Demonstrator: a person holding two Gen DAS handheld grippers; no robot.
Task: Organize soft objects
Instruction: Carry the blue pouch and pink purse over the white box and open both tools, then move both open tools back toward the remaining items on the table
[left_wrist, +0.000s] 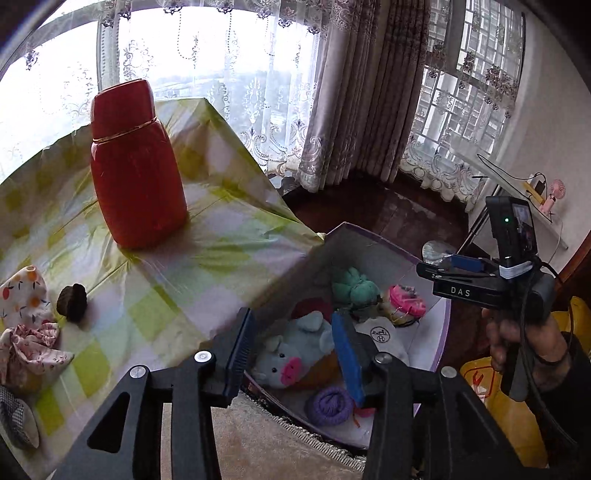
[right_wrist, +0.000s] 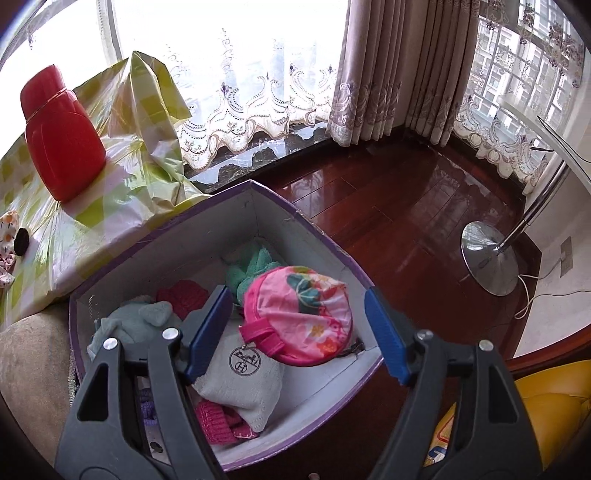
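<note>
A purple-rimmed cardboard box (right_wrist: 314, 229) stands on the floor beside the table, with soft things inside. My right gripper (right_wrist: 297, 334) hangs open over it. A pink floral pouch (right_wrist: 303, 310) lies between the fingers, clear of both pads, on a grey cloth bag (right_wrist: 243, 387). My left gripper (left_wrist: 293, 356) is open above a grey pig plush (left_wrist: 291, 354) and a purple scrunchie (left_wrist: 330, 404) in the box (left_wrist: 369, 232). A teal knit (right_wrist: 251, 269), a red knit (right_wrist: 184, 295) and a pink knit (right_wrist: 218, 421) also lie inside. A hand (left_wrist: 517, 332) holds the right gripper at the box's far side.
A red flask (left_wrist: 136, 166), a brown acorn-shaped thing (left_wrist: 72, 306) and printed cloth pouches (left_wrist: 26, 295) rest on the green-checked table (left_wrist: 184, 280). A lamp base (right_wrist: 487, 258) stands on the wood floor. A yellow object (right_wrist: 546, 398) is right of the box, a beige cushion (right_wrist: 33, 369) left.
</note>
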